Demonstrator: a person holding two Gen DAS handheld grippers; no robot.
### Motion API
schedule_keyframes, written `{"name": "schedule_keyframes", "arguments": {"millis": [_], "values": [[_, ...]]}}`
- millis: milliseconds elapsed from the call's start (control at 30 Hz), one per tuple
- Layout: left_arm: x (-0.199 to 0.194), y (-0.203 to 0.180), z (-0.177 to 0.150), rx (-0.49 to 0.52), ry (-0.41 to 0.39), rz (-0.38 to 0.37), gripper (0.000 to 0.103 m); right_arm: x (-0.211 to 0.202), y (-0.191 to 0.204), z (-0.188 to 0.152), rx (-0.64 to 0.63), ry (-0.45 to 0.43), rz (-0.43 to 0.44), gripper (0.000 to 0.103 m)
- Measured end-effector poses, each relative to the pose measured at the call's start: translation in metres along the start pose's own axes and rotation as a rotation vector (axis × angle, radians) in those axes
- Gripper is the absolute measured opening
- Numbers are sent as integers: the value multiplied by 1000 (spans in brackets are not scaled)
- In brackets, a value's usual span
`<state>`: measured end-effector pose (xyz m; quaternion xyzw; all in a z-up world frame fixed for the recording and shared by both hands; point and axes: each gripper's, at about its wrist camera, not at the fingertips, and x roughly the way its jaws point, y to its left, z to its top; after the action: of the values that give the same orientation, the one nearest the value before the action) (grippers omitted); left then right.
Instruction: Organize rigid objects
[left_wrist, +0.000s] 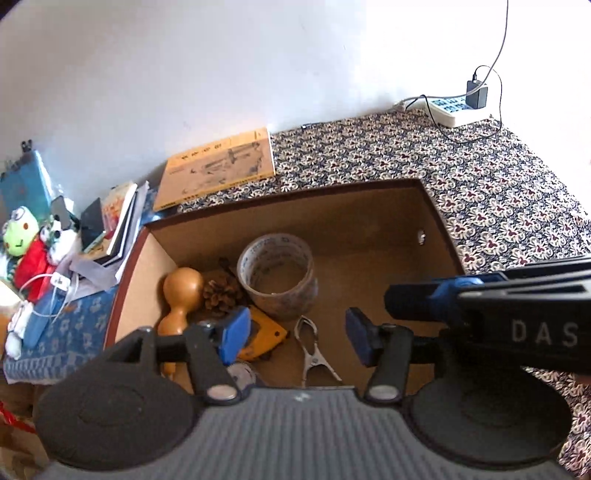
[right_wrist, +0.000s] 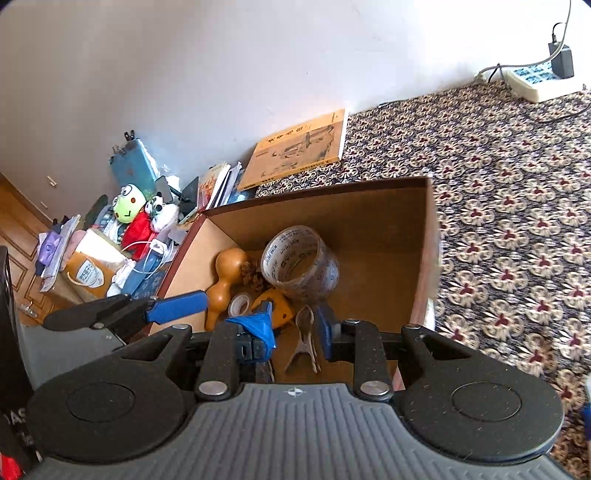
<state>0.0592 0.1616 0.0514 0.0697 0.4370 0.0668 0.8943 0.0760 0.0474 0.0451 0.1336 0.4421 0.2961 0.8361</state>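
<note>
**Both grippers hovering over the cardboard box**

The left gripper (left_wrist: 293, 338) is hanging wide open and empty in the lower centre of its view, above the cardboard box (left_wrist: 369, 221). The right gripper (right_wrist: 295, 332) is also gaping, gripping nothing. Inside the box a tape roll (left_wrist: 277, 273), wooden gourd (left_wrist: 181, 295), pine cone (left_wrist: 221, 295), yellow tool (left_wrist: 264, 332) and metal clip (left_wrist: 312, 347) are lying together at centre-left.

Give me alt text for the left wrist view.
The open left gripper hovers over a cardboard box holding a tape roll, wooden gourd, pine cone, yellow object and metal clip. The right gripper enters from the right.
</note>
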Motion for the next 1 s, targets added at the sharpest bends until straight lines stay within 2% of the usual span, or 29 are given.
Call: {"name": "schedule_keyframes", "arguments": {"millis": [367, 700, 1000], "values": [[-41, -57, -22, -43, -10, 69, 58, -60, -17, -27, -68, -32, -3, 9], [-62, -91, -46, -66, 23, 118, 59, -86, -36, -56, -72, -37, 1, 11], [-59, -96, -58, -77, 66, 88, 59, -94, -44, -74, -17, -52, -25, 13]]}}
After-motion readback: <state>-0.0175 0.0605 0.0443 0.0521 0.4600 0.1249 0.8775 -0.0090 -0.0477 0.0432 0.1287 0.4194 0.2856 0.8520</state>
